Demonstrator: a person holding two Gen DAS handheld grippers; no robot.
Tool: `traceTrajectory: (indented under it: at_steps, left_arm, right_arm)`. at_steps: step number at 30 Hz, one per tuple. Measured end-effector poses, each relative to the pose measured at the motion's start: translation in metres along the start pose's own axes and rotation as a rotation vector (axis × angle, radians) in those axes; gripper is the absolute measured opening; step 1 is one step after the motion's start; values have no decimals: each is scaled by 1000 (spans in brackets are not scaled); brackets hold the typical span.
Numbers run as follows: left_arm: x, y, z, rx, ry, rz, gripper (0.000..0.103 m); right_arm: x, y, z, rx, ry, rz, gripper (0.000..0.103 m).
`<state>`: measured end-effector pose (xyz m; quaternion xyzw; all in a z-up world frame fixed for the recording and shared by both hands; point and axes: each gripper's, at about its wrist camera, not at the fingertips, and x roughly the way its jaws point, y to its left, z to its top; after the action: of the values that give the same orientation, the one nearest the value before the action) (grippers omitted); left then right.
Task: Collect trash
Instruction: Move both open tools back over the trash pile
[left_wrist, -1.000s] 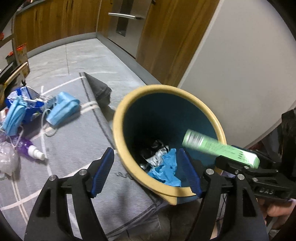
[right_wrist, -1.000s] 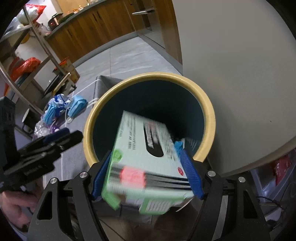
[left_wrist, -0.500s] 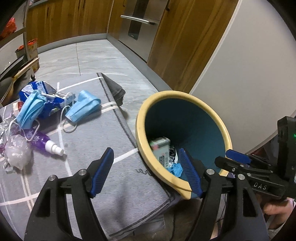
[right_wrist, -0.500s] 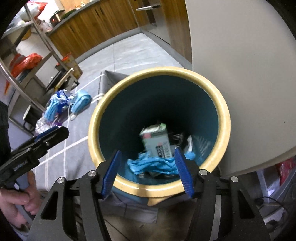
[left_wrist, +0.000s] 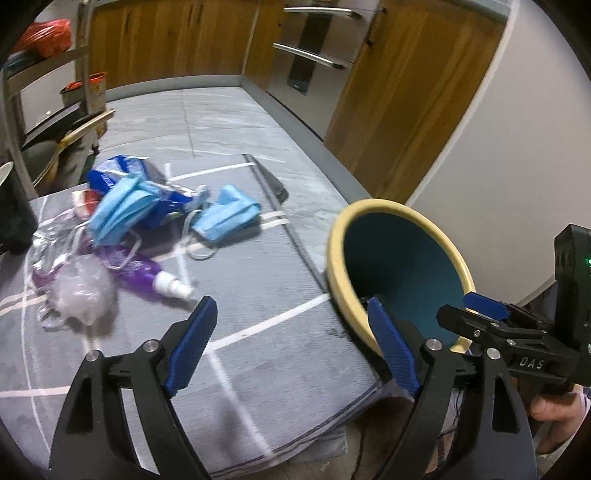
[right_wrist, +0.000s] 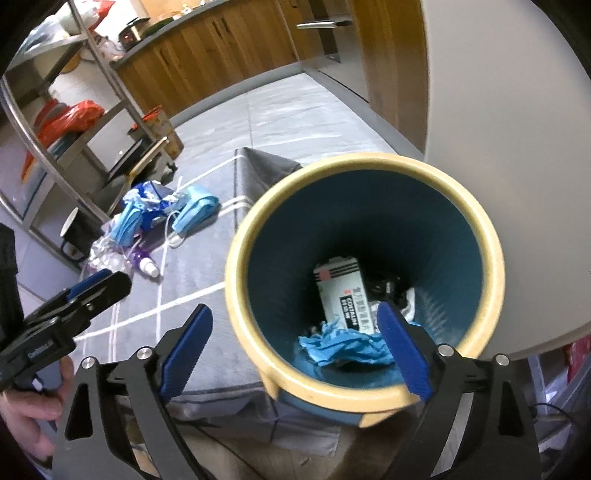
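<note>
both my grippers, left (left_wrist: 291, 347) and right (right_wrist: 293, 349), are spread wide with nothing in them. the white cardboard box (right_wrist: 341, 291) sits inside the yellow-rimmed teal bin (right_wrist: 491, 254). blue face masks (left_wrist: 122, 208) and the purple spray bottle (left_wrist: 147, 277) are left on the grey mat (left_wrist: 277, 362), so roughly halfway i'd guess.

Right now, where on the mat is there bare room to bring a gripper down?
Bare mat lies between the spray bottle and the bin. The far left corner is crowded: face masks, plastic bag.
</note>
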<state>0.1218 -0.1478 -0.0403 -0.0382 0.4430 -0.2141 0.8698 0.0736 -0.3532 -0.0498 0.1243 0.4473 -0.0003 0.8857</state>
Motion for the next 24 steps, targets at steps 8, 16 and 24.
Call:
traceTrajectory:
  at_steps: [8,16,24]
  left_arm:
    - [-23,42,-4,-58,10,48,85]
    - [-51,89,-8,-94,38,106,85]
    - [-66,129,1,-89,55,169,85]
  right_arm:
    - [8,36,4,-58,5,24,93]
    - [11,68,6,-104,8,53,93]
    - [17,88,7,-139,22,52,93]
